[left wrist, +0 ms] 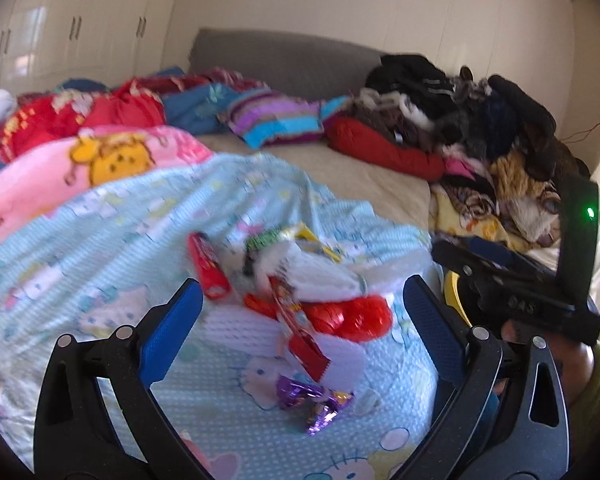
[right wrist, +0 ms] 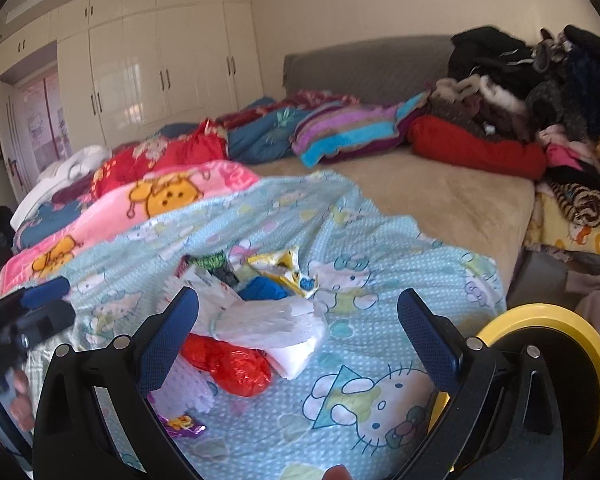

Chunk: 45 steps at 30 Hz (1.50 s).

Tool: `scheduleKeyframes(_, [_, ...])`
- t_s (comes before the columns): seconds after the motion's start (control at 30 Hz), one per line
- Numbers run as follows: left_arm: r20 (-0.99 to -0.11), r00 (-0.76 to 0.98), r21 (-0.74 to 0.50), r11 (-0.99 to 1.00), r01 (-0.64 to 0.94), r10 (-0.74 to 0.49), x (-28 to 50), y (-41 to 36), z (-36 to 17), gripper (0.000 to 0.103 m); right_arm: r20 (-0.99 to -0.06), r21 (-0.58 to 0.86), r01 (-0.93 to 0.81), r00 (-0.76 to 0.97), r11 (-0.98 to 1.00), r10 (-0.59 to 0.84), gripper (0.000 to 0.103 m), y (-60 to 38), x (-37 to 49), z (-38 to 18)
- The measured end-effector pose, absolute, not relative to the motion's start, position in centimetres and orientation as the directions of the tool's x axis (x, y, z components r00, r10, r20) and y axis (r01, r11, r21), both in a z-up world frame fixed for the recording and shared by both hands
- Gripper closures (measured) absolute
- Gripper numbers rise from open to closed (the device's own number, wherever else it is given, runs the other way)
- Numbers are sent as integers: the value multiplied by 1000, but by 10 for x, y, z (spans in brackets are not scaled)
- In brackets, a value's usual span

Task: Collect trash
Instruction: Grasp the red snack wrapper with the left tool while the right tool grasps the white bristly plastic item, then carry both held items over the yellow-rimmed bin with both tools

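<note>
A heap of trash lies on the light-blue cartoon-cat blanket (left wrist: 100, 240): a red crinkled wrapper (left wrist: 352, 316), a red stick wrapper (left wrist: 208, 272), white tissue (left wrist: 324, 276), a yellow wrapper (left wrist: 316, 240) and purple foil wrappers (left wrist: 312, 400). My left gripper (left wrist: 304, 328) is open and empty, its jaws either side of the heap's near part. My right gripper (right wrist: 300, 332) is open and empty, just right of the heap, over white tissue (right wrist: 272, 324) and the red wrapper (right wrist: 232, 364). The right gripper's body shows in the left wrist view (left wrist: 540, 280).
A yellow-rimmed bin (right wrist: 552, 360) stands at the bed's lower right edge. Folded blankets (right wrist: 160, 196) lie to the left, a pile of clothes (right wrist: 540, 92) at the far right, bare tan mattress (right wrist: 440, 200) between. White wardrobes (right wrist: 140, 72) line the far wall.
</note>
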<state>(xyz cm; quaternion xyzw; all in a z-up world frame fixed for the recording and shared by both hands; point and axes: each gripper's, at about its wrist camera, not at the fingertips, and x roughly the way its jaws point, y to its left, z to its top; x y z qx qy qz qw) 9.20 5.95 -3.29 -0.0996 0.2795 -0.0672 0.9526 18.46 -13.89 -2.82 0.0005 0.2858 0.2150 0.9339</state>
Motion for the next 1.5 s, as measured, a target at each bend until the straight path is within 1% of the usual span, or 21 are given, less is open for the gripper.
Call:
scheduleKeyframes(0.07, [-542,815,-239,967,85,-206,97,54,-43,12,-556,137,-413,721,901,414,6,-136,194,-34])
scheduleKeyframes(0.1, [-550,808,-240,967,89,-212,98,53,-48,17,-560,146,-413,715,899,419,8,-136,197,-36])
scheduleKeyframes(0.13, [-558,801,-243,966,92,-217,100,51,-52,22,-565,156,-418,706,895,428,12,-135,201,-38])
scheduleKeyframes(0.2, [-576,786,-254,963,88,-224,103,49,-60,27,-590,173,-424,678,889,439,21,-131,210,-44])
scheduleKeyframes(0.23, [-585,778,-266,960,84,-230,105,49,-64,31,-605,186,-431,658,883,448,23,-129,214,-48])
scheduleKeyframes(0.3, [-600,764,-282,956,78,-239,108,48,-70,33,-621,216,-442,626,871,472,27,-124,218,-54])
scheduleKeyframes(0.33, [-602,758,-295,952,80,-250,108,48,-73,36,-627,230,-450,610,863,485,30,-121,219,-56])
scheduleKeyframes(0.37, [-603,756,-300,950,83,-256,109,46,-74,45,-629,235,-456,602,858,492,31,-120,219,-58])
scheduleKeyframes(0.47, [-613,745,-306,948,81,-262,112,44,-79,51,-623,256,-493,574,832,532,48,-114,216,-61])
scheduleKeyframes(0.5, [-619,740,-311,947,78,-264,113,43,-82,56,-620,259,-502,568,825,541,59,-113,215,-61])
scheduleKeyframes(0.53, [-625,735,-313,947,73,-263,113,44,-83,61,-618,263,-508,564,821,547,66,-112,213,-62])
scheduleKeyframes(0.57, [-634,729,-312,948,64,-258,114,44,-86,64,-613,271,-514,559,814,558,70,-112,210,-62])
scheduleKeyframes(0.63, [-648,720,-319,947,38,-248,116,47,-90,81,-602,284,-522,555,804,574,83,-112,207,-61])
scheduleKeyframes(0.67, [-654,717,-325,945,23,-243,117,49,-93,83,-597,284,-526,557,802,577,87,-113,204,-60])
scheduleKeyframes(0.7, [-656,715,-334,942,14,-244,117,51,-95,88,-590,280,-529,564,801,578,90,-113,201,-59])
scheduleKeyframes(0.73, [-654,715,-342,940,10,-246,116,52,-96,97,-582,279,-531,569,800,581,92,-114,198,-57])
scheduleKeyframes(0.77, [-653,719,-336,942,6,-237,115,52,-95,100,-571,280,-533,576,799,584,92,-116,194,-56])
scheduleKeyframes(0.93, [-626,743,-333,943,19,-236,106,53,-85,103,-502,288,-531,625,797,598,93,-128,178,-41])
scheduleKeyframes(1.2, [-572,785,-326,944,47,-237,91,47,-60,103,-403,266,-527,700,807,590,93,-154,154,-7])
scheduleKeyframes(1.27, [-561,791,-331,942,56,-244,88,45,-54,103,-391,240,-499,736,833,553,93,-163,150,-1])
scheduleKeyframes(1.5, [-532,799,-321,940,115,-279,85,27,-38,103,-379,236,-406,798,883,469,93,-204,146,8])
